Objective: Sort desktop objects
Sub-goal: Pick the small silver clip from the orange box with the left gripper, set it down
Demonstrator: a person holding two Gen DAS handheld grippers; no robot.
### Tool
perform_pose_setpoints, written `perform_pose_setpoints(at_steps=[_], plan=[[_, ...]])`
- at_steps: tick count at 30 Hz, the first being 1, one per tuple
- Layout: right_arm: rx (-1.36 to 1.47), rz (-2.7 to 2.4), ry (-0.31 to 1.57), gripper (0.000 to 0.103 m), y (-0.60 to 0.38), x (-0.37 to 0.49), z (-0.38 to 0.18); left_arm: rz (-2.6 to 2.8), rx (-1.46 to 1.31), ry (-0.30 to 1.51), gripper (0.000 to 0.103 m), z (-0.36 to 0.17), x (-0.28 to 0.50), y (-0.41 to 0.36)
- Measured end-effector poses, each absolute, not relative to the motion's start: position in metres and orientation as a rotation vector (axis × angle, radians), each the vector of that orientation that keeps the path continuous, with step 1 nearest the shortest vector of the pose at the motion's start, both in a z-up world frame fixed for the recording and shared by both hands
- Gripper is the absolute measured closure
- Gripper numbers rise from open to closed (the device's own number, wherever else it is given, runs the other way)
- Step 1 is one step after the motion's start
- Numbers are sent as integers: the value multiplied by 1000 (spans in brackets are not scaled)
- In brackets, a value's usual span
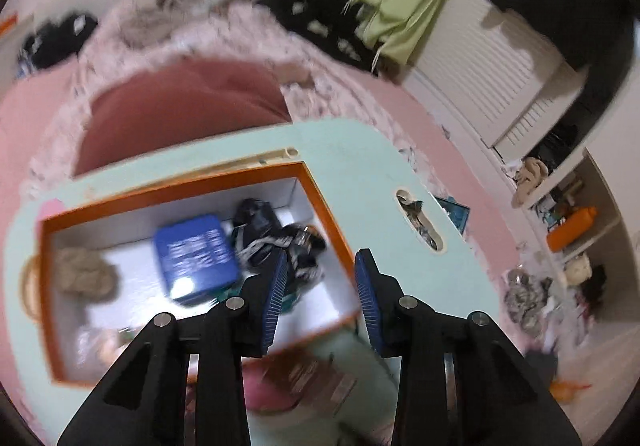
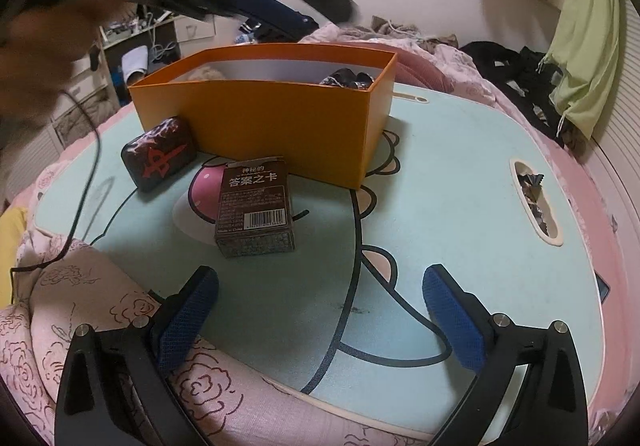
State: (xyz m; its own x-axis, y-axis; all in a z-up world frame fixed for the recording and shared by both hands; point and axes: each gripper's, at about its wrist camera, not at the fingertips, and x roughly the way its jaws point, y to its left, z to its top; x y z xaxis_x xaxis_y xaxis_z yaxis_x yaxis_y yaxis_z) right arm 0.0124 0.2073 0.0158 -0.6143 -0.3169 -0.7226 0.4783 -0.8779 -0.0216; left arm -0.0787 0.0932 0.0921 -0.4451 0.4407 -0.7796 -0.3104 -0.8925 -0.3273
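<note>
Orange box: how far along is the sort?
Partly done. The orange box already holds a blue tin, dark wrapped items and a beige bundle. Nothing is in hand: the left tongs hang open over the box, and the right tongs are open above the table. Left outside: the brown card box and the black-and-red case.

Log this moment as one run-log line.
left tool: open, above orange box | right tool: open, empty | on table: brown card box, black tin
</note>
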Motion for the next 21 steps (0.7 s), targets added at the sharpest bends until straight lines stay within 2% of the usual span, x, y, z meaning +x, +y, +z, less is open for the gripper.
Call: perform_pose_setpoints(at_steps=[3, 7, 15, 21], plan=[[1043, -2465, 291, 1, 207, 12, 14, 2284, -1435, -246, 66, 70, -96, 104], [1040, -2466, 291, 1, 207, 16, 14, 2333, -1445, -298, 66, 65, -101, 98], [1039, -2467, 290, 1, 206, 16, 14, 2254, -1497, -604, 66, 52, -123, 79], [1039, -2467, 289, 1, 205, 16, 14, 2298, -1590, -532, 66, 44, -136, 89]])
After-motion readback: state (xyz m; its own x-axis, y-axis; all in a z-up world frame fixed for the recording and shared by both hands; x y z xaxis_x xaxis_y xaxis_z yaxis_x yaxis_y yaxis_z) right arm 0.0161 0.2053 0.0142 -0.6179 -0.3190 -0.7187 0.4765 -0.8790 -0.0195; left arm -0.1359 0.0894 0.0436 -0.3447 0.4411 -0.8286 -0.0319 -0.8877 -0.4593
